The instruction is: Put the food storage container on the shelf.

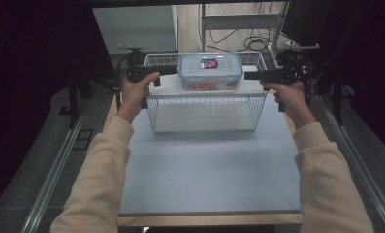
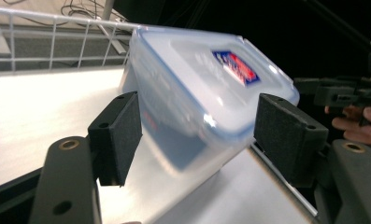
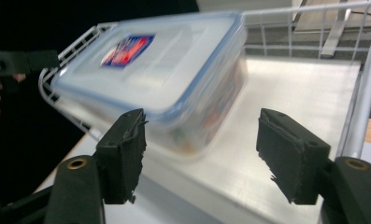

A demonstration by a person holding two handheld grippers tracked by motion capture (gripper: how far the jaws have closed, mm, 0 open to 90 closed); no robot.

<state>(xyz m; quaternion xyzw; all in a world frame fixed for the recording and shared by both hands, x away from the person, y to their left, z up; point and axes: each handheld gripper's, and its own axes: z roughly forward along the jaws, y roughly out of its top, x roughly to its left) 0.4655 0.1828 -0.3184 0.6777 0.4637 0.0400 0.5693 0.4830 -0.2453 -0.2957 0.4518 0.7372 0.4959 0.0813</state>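
**Letting go of the box on the rack shelf**

A pale blue table (image 1: 204, 170) fills the middle of the high view, dark curtains at both edges and cables on the floor at the top. At upper centre a white wire rack (image 1: 204, 114) stands on it, and the box (image 1: 210, 72), clear with a blue-rimmed lid, sits on the rack's white top shelf (image 1: 168, 88).

My left gripper (image 1: 173, 71) is just left of the box, my right gripper (image 1: 248, 75) just right of it. Both are released: in each gripper view the pads stand apart from the box walls, with its near end between or just beyond them.

To finish well, I judge I should draw both hands straight outward, level, keeping the jaws wide so no pad drags a corner. The box looks near the shelf's front edge, so a nudge could tip it off. I'd also watch the right jaw near the rack wire (image 3: 365, 93).
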